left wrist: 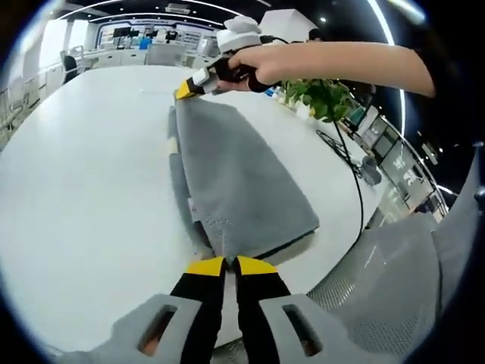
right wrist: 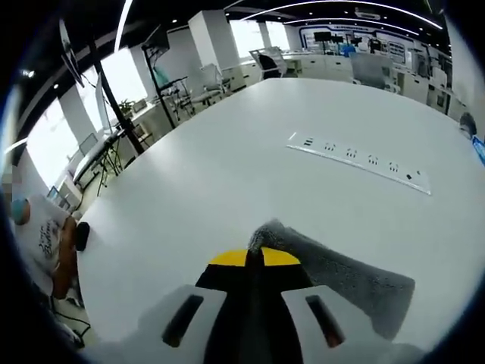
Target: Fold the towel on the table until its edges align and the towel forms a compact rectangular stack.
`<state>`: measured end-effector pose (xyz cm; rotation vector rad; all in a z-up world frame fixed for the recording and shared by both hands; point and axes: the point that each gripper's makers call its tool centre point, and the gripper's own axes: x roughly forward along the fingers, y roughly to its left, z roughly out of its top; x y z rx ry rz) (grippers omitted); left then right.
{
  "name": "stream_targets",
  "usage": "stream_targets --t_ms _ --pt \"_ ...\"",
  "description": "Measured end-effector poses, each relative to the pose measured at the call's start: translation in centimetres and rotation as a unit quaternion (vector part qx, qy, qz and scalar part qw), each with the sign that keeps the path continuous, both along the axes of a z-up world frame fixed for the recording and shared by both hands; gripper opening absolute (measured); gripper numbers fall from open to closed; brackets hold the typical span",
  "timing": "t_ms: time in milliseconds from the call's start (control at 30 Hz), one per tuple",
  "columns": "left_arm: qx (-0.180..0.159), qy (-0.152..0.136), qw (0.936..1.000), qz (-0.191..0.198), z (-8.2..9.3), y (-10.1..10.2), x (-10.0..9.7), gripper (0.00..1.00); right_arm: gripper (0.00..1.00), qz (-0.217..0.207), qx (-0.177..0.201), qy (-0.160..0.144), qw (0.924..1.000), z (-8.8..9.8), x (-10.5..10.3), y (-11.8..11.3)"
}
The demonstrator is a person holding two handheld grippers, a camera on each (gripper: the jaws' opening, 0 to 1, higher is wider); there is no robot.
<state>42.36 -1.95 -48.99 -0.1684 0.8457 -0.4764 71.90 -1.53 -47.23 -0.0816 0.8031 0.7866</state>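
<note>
A grey towel [left wrist: 235, 178] lies folded lengthwise on the white table [left wrist: 91, 174], running from near me to the far side. My left gripper [left wrist: 230, 266] is shut on the towel's near corner at the table's front edge. The right gripper [left wrist: 189, 87], held by a person's hand [left wrist: 261, 64], pinches the towel's far corner. In the right gripper view, my right gripper [right wrist: 254, 258] is shut on a grey towel corner [right wrist: 333, 277], which trails off to the right over the table [right wrist: 227, 159].
A white power strip [right wrist: 356, 161] is set into the tabletop beyond the right gripper. A potted green plant [left wrist: 326, 98] and a black cable [left wrist: 348, 163] sit by the table's right side. A mesh chair back [left wrist: 379, 292] stands close at lower right. Office desks and chairs lie beyond.
</note>
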Motion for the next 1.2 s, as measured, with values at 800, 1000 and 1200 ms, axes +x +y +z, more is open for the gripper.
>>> stream_targets --t_ms 800,1000,1200 --pt "-0.018 -0.032 0.9985 0.039 1.7 1.2 4.1 0.23 0.09 0.025 -0.001 -0.037 0.9990 2.4 -0.6 -2.1" --pt "-0.004 -0.026 0.9995 0.017 1.0 0.8 4.9 0.23 0.09 0.026 -0.004 -0.040 0.9989 2.4 -0.9 -3.2" --pt "0.029 -0.014 0.9994 -0.009 -0.5 0.4 4.4 0.24 0.10 0.028 -0.007 -0.045 0.9986 2.8 -1.4 -4.3"
